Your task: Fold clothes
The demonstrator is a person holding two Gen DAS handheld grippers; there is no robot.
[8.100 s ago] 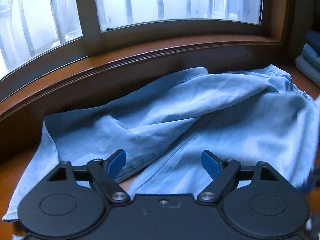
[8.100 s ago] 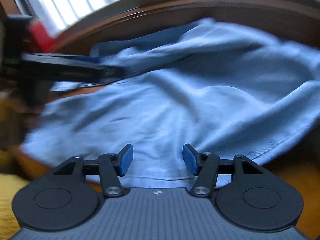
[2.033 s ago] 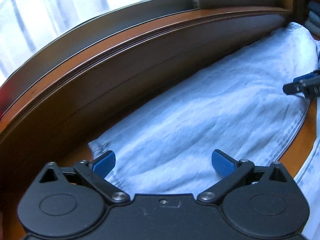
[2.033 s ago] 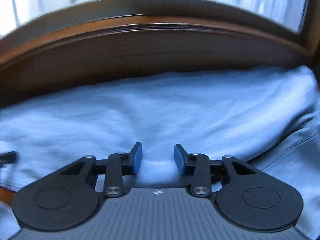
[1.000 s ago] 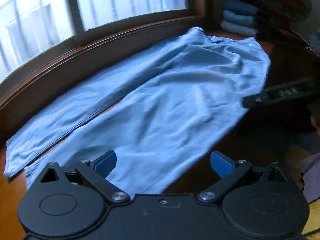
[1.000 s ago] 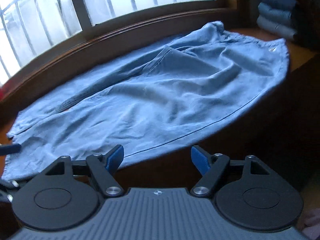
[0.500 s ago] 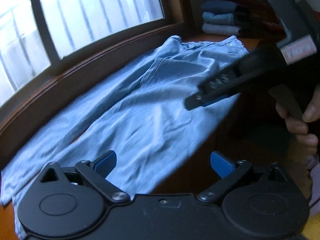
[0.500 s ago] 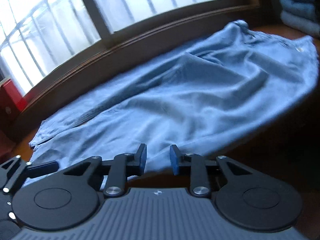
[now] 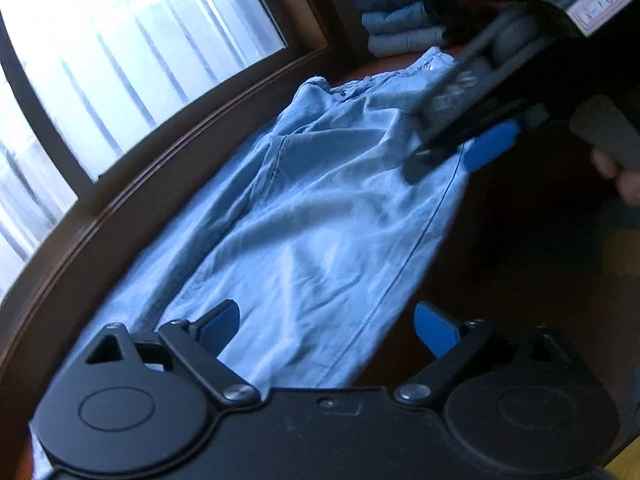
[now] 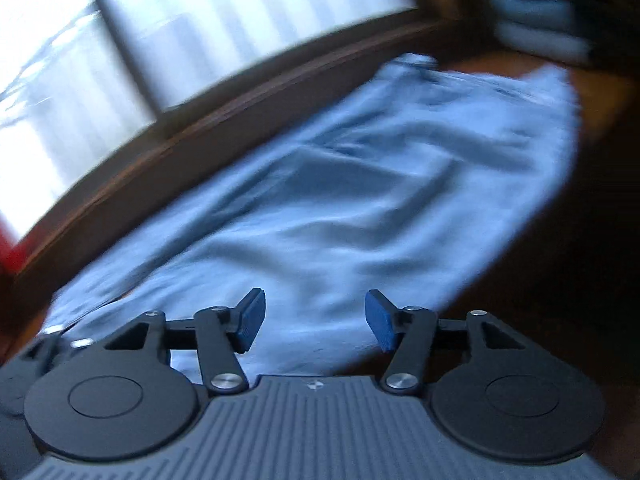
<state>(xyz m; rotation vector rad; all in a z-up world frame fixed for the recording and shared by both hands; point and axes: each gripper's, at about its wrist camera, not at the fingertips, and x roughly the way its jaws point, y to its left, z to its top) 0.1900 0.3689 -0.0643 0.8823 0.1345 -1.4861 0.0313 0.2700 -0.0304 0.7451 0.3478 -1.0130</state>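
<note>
Pale blue denim trousers point(image 9: 320, 220) lie stretched along a wooden window ledge, waist end far right. My left gripper point(image 9: 328, 328) hovers over the near leg end. Its jaws are wide and closing slightly, with cloth below them but nothing pinched. My right gripper point(image 9: 444, 160) reaches in from the upper right over the trousers' near edge, a blue pad point(image 9: 492, 146) showing. In the blurred right wrist view the trousers point(image 10: 360, 200) fill the middle. There the right gripper point(image 10: 316, 320) has its jaws opening, with nothing between the pads.
Folded blue clothes point(image 9: 400, 20) are stacked at the far right end of the ledge, blurred in the right wrist view point(image 10: 540, 20). A barred window point(image 9: 140, 60) and its dark wooden frame point(image 9: 180, 148) run behind the trousers. A hand point(image 9: 624, 184) holds the right gripper's grip.
The right gripper has swung further in over the trousers' near edge. Its jaws narrowed half a second ago and have widened again. The left view has rolled and shifted along the trousers.
</note>
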